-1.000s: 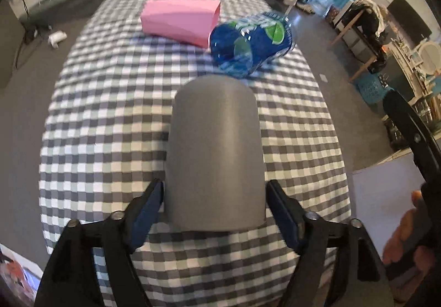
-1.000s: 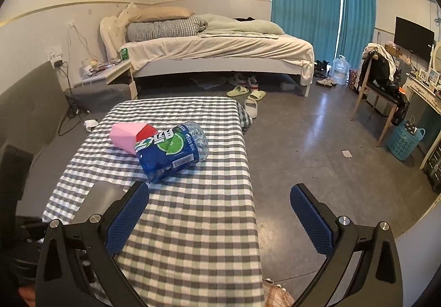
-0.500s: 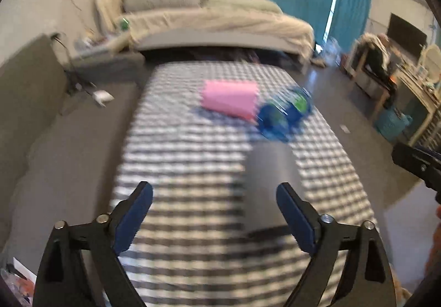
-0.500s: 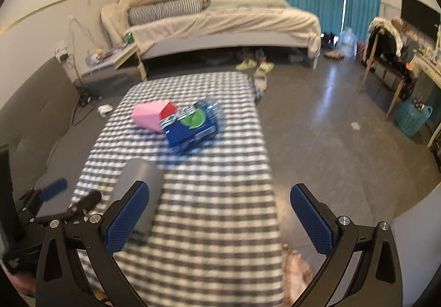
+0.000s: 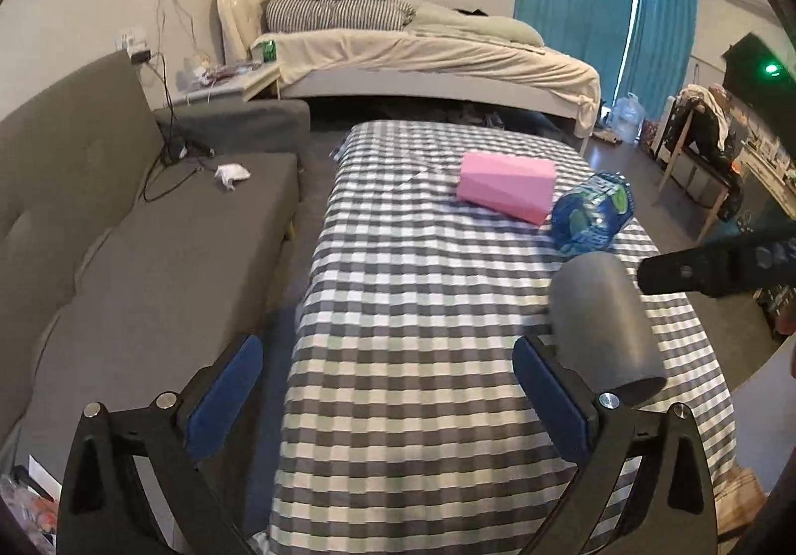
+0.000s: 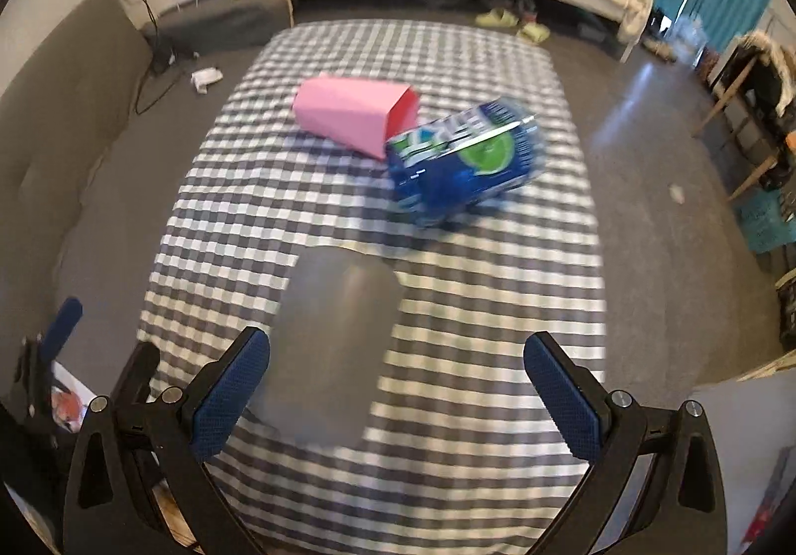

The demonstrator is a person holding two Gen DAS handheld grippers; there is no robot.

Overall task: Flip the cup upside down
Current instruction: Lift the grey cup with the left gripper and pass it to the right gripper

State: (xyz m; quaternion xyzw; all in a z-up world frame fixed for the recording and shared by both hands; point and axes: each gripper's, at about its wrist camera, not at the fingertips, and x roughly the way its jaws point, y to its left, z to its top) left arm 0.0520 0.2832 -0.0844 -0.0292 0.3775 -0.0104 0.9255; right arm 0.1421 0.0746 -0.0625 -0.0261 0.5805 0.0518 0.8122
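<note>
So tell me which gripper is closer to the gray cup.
Right. The right gripper hovers open with the gray cup partly between its fingers; the left gripper sits open off to the cup's left.

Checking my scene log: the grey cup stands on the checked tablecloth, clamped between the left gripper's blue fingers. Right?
Not clamped. In the left wrist view the left gripper is open and the grey cup stands free beside its right finger on the checked tablecloth.

The right gripper [image 6: 395, 393] holds its blue-padded fingers [image 6: 231, 393] wide apart over the checkered tablecloth [image 6: 472, 306]. A blurred grey cup [image 6: 336, 346] stands between them, nearer the left finger, closed end up. Beyond the fingertips lie a pink carton [image 6: 353, 109] and a blue bottle [image 6: 465, 162], touching.
</note>
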